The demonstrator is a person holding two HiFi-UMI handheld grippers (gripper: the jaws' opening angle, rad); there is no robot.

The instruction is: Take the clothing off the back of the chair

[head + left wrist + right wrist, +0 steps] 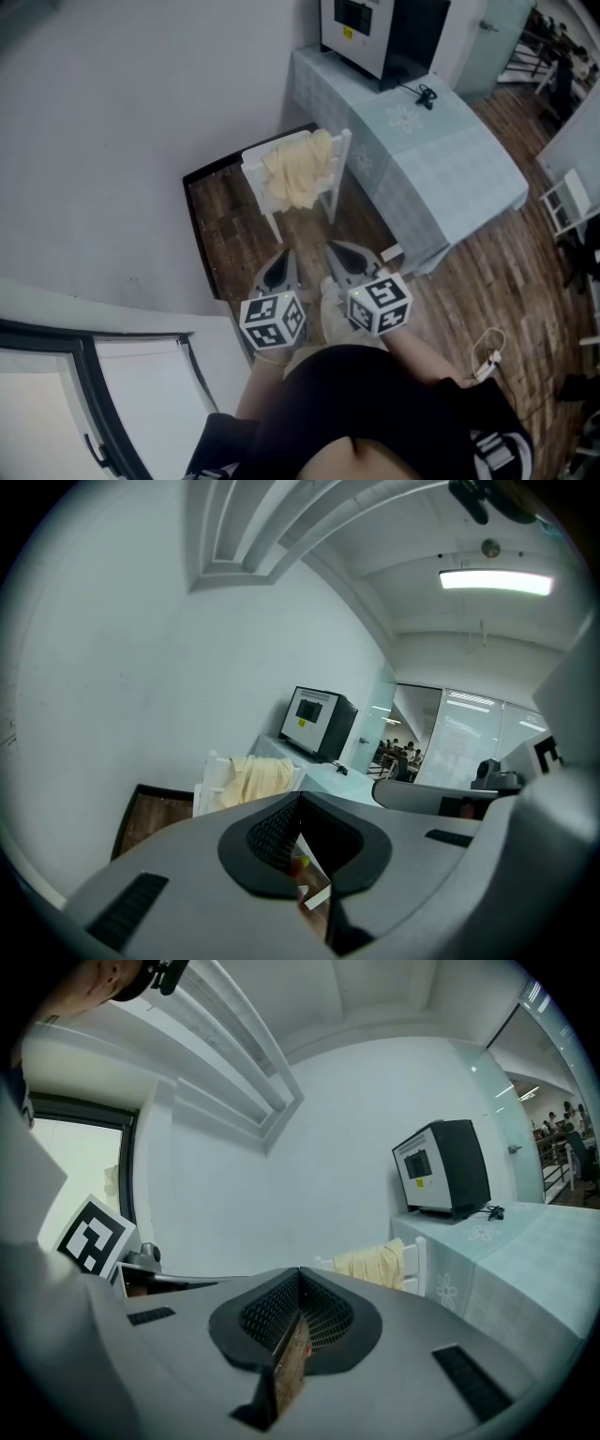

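Both of our grippers, the left gripper [283,258] and the right gripper [337,253], have their jaws closed together on nothing and point toward the white chair [251,167]. We see the pale yellow clothing [298,173] draped over its back, well apart from us, beside the cloth-covered bench [450,150].

Pale yellow clothing [300,169], crumpled and draped over the back of a small white chair [253,172] that stands upright, far ahead, centre of the scene.
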